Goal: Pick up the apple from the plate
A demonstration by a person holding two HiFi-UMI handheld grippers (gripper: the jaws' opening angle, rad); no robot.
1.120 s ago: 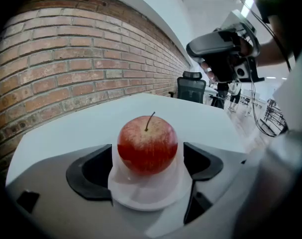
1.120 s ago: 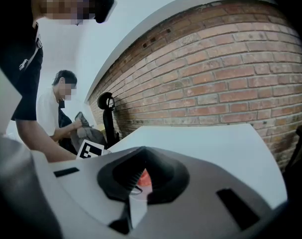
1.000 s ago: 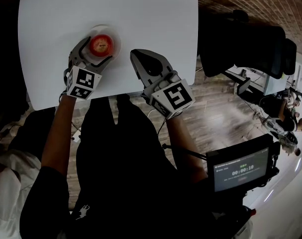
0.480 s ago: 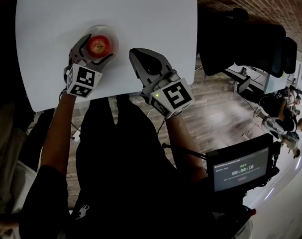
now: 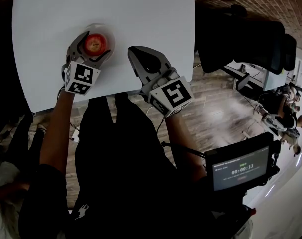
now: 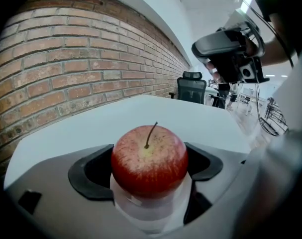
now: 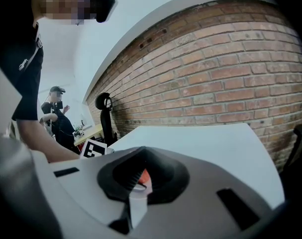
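Left gripper view puts the apple [image 6: 149,159] dead centre between the jaws, stem up, with both dark pads pressed to its sides: that's a grasp. The white plate [image 5: 109,31] shows under it; lifted or resting, I can't tell. Head view: the left gripper [image 5: 97,44] reaches forward on a straight forearm, low over the bench [image 5: 141,14]. Open white surface lies ahead of the jaws and to both sides, and the bench's near edge runs just behind the marker cube. Right of those jaws, apart from the plate, the right gripper [image 5: 135,53] hovers angled inward, jaws clenched together on nothing.
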